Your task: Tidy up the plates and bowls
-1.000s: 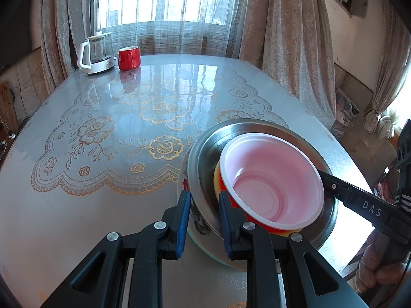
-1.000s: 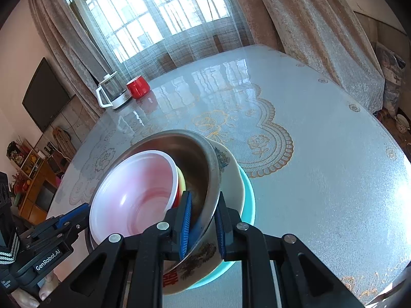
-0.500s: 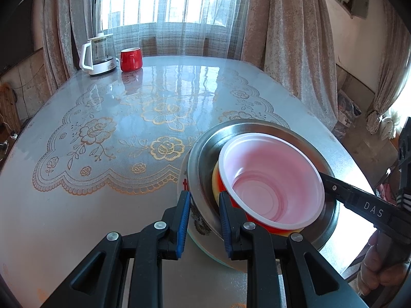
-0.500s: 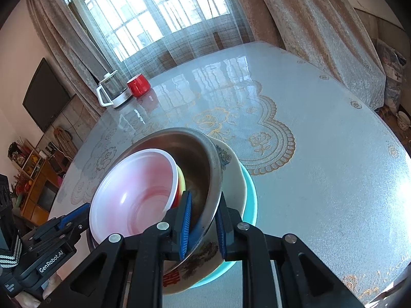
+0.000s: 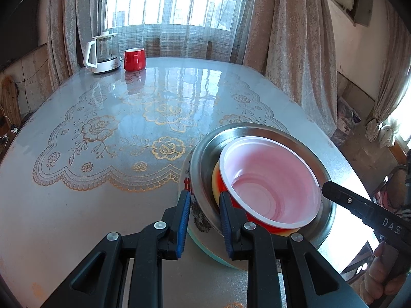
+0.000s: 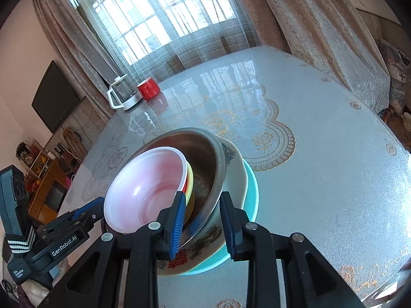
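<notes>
A nested stack sits near the table's front edge: a white-pink plastic bowl [image 5: 272,179] on red and yellow bowls, inside a steel bowl [image 5: 257,132], on a patterned white plate [image 6: 235,177] and a teal plate [image 6: 253,192]. My left gripper [image 5: 204,200] is shut on the rims of the steel bowl and the plates at the stack's near left side. My right gripper [image 6: 201,202] is shut on those rims at the opposite side; it also shows in the left wrist view [image 5: 359,205].
A glass kettle [image 5: 102,52] and a red mug [image 5: 134,59] stand at the far edge of the table [image 5: 128,118] by the window. Curtains hang behind. A TV and shelves stand at the left in the right wrist view.
Both grippers stay clamped on the stack. The views have shifted slightly, as if the stack and both grippers rose or tilted a little.
</notes>
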Motion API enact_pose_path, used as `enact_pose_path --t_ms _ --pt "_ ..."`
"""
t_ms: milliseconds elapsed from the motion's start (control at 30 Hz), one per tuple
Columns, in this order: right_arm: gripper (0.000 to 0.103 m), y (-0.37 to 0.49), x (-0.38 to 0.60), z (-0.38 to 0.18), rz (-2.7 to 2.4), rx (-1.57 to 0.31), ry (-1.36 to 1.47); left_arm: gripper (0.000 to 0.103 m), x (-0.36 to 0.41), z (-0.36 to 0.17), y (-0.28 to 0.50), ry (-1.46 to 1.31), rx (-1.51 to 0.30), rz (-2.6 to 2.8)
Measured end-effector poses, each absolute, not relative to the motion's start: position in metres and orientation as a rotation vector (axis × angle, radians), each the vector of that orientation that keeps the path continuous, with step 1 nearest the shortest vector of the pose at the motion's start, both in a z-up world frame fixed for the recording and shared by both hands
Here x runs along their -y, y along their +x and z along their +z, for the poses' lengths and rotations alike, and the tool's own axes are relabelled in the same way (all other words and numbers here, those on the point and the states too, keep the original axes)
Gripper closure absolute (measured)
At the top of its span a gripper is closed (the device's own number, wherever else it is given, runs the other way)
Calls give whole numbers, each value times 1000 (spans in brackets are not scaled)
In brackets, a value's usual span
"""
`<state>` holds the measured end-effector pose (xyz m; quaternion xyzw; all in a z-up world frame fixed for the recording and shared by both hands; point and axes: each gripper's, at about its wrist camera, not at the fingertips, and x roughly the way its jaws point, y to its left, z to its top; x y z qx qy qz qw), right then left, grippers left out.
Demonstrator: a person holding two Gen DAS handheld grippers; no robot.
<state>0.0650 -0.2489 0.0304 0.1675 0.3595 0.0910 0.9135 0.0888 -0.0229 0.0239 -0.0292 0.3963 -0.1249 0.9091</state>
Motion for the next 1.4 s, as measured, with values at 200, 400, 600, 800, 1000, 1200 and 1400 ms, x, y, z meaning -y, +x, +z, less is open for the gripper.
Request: enact_pose_path --t_ms 200,400,600,800,1000,1200,1400 --pt "73 49 253 39 212 -697 349 79 16 30 81 -85 -796 -249" --pt "73 33 260 38 215 -681 359 77 3 39 69 -115 -767 -244" --pt "73 24 262 24 225 -712 362 77 -14 35 48 -124 -746 -270" --pt "73 30 258 9 235 -751 386 77 -14 15 38 -122 -786 -312" --pt "76 33 251 4 235 -759 366 77 -1 2 43 -120 -826 -342" --pt "80 37 244 2 240 -758 338 79 10 -5 45 -116 -840 -363" --pt "80 38 243 -2 248 -773 340 79 11 -4 47 -111 -839 -362"
